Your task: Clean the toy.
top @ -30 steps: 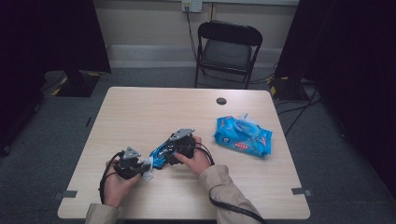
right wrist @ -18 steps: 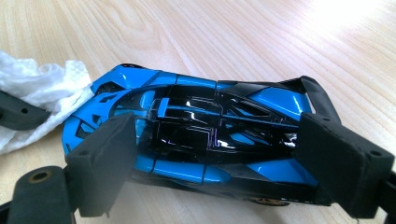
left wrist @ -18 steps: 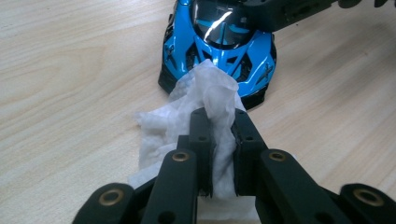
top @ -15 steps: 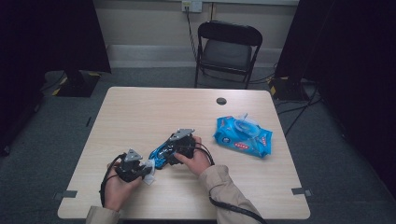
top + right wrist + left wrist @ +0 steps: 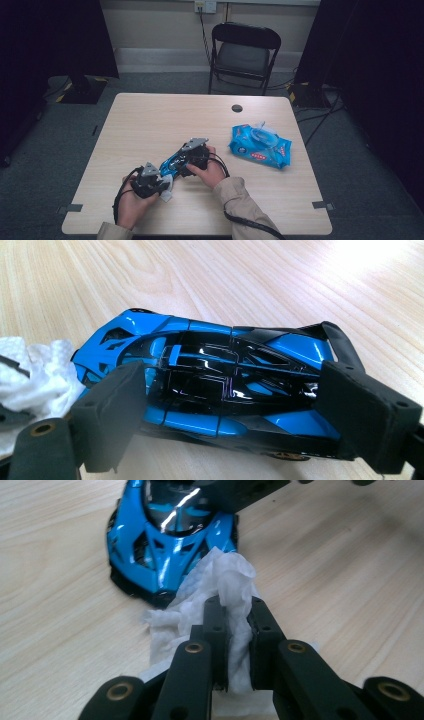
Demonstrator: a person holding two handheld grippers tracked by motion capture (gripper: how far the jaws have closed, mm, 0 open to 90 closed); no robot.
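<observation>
Toy car (image 5: 210, 395) resting on table (image 5: 150, 120) near front edge, clamped across body by right gripper (image 5: 235, 415). Left gripper (image 5: 235, 615) pinching white wipe (image 5: 225, 585) against car nose. Little shifted over last second; wiping under way, unfinished.

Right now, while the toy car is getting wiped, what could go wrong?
1. The left gripper pinches just a fold of the white wipe, so it might slip out while rubbing the blue toy car.
2. The right gripper holds the car across its body; a hard push on the nose might twist the car loose.
3. The loose wipe edge lies by the front wheel and might snag there.
</observation>
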